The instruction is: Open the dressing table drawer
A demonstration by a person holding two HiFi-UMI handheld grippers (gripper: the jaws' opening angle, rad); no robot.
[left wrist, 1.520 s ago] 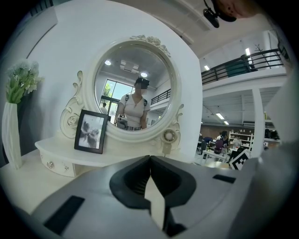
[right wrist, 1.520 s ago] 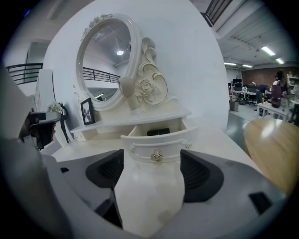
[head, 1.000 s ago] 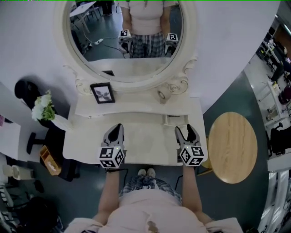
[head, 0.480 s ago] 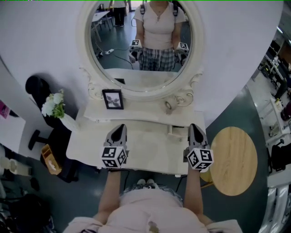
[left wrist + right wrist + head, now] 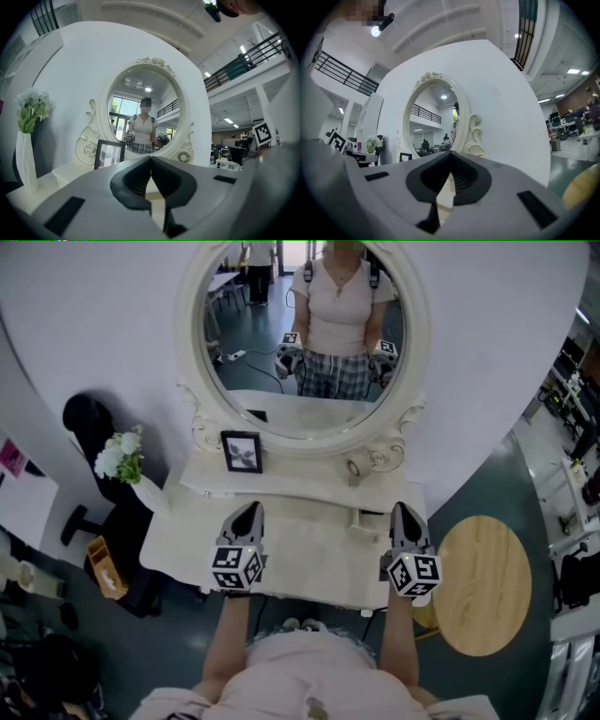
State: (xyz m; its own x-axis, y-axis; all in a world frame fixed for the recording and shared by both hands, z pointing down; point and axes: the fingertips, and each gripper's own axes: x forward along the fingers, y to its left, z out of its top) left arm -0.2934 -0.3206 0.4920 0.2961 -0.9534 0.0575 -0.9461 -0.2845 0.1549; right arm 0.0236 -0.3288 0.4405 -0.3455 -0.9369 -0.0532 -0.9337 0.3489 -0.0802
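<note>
White dressing table (image 5: 309, 554) under an oval mirror (image 5: 309, 343). Both grippers hang over its top, left gripper (image 5: 247, 510) and right gripper (image 5: 407, 510), jaws pinched together on nothing. Drawer's probably light, stiff wood that slides straight, so I'd take it by the knob. Trouble is, no drawer front shows from above. Pale nub (image 5: 362, 518) at the shelf step, 9 o'clock of the right gripper, might be it, can't tell.
</note>
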